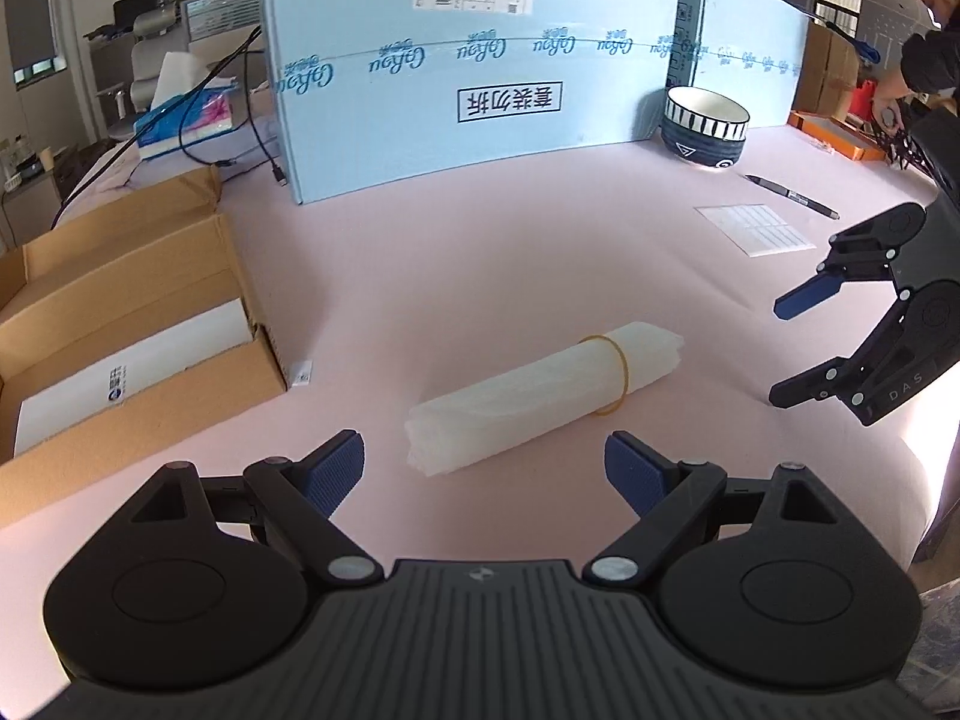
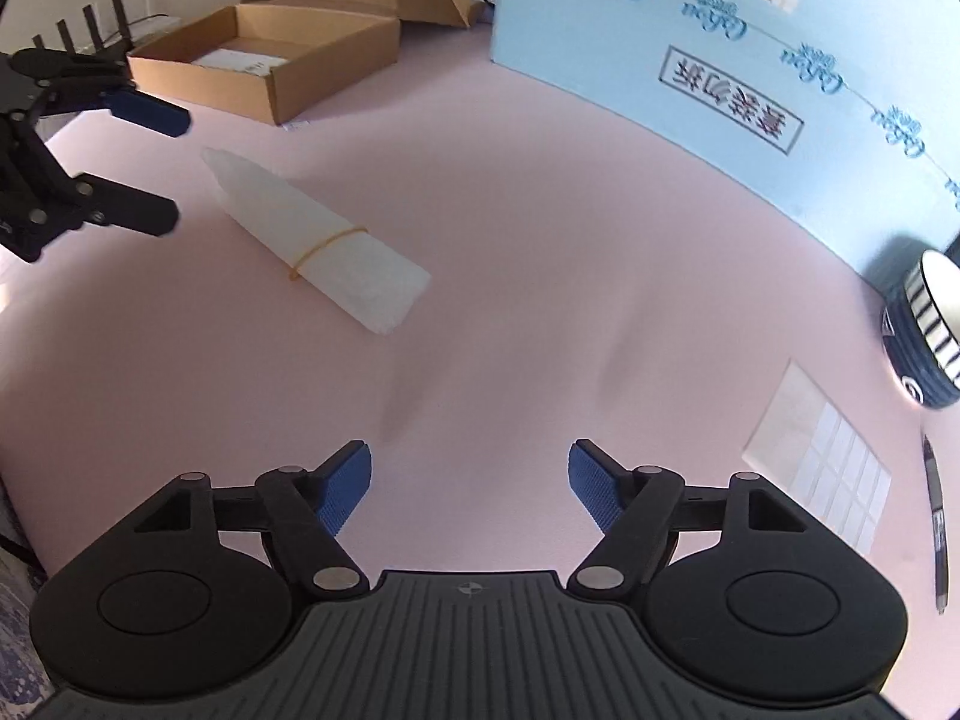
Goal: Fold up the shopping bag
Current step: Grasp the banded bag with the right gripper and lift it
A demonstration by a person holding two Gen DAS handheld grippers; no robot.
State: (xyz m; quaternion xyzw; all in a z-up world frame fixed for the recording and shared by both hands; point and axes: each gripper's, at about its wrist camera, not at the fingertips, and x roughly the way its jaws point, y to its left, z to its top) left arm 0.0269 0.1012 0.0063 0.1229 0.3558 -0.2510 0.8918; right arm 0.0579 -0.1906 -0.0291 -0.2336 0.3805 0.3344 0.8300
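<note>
A white shopping bag (image 1: 540,396) lies rolled into a tight tube on the pink table, with a yellow rubber band (image 1: 618,375) around it near its far end. My left gripper (image 1: 485,468) is open just in front of the roll's near end, touching nothing. My right gripper (image 1: 786,348) is open to the right of the roll, a short way off. From the right wrist the same rolled bag (image 2: 324,240) and rubber band (image 2: 327,249) lie far ahead to the left. There the right gripper (image 2: 471,480) holds nothing, and the left gripper (image 2: 168,165) hangs open at the roll's far tip.
An open cardboard box (image 1: 138,324) with white paper inside sits at the left. A tall light-blue carton (image 1: 468,60) stands at the back. A striped bowl (image 1: 705,126), a pen (image 1: 792,197) and a label sheet (image 1: 756,229) lie at the right. A person (image 1: 924,48) works at the far right.
</note>
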